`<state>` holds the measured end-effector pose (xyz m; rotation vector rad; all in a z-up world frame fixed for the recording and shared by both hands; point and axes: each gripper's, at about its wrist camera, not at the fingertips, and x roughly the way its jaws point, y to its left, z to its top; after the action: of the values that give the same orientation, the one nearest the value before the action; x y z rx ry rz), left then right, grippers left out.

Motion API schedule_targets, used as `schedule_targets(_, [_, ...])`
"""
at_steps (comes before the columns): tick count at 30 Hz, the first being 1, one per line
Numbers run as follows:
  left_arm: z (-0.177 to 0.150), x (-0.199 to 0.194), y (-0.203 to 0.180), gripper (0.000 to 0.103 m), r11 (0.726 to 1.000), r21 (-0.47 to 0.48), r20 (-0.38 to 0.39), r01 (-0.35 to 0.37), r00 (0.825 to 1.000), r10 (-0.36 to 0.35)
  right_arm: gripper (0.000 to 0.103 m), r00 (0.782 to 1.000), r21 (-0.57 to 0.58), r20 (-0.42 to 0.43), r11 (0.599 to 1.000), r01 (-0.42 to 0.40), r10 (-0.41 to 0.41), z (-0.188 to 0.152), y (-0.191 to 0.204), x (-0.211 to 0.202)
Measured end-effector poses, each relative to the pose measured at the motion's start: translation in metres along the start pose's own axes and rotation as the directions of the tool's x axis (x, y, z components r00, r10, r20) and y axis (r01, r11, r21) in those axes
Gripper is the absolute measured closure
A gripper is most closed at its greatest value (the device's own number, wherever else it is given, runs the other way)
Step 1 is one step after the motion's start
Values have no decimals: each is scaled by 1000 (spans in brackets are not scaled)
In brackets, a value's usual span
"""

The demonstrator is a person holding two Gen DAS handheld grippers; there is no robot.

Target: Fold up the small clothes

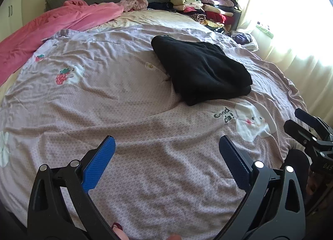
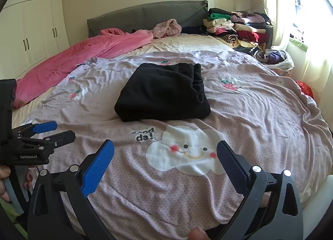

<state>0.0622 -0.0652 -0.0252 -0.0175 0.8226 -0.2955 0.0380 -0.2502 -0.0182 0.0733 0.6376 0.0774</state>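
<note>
A folded black garment (image 2: 163, 92) lies on the lilac bedspread (image 2: 260, 115); left gripper (image 1: 166, 156) and right gripper (image 2: 165, 156) hover near, both spread wide and empty. The fold seems finished; next, probably stacking it away.

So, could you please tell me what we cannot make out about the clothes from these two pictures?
- Black garment: folded over itself in both wrist views, so its type and inner layers are hidden.
- Clothes pile at the headboard: too small and overlapped in both views to count or identify the items.
- Bag of clothes by the window: washed out by glare in the left wrist view, contents unclear in the right wrist view.
</note>
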Motion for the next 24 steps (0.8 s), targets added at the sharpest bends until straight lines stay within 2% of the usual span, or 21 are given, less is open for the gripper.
schedule_targets(24, [0,2,2,10,1000,-4,-6,-4,1000,4,5,1000,18,-18,1000,5,-4,-1,-6,5])
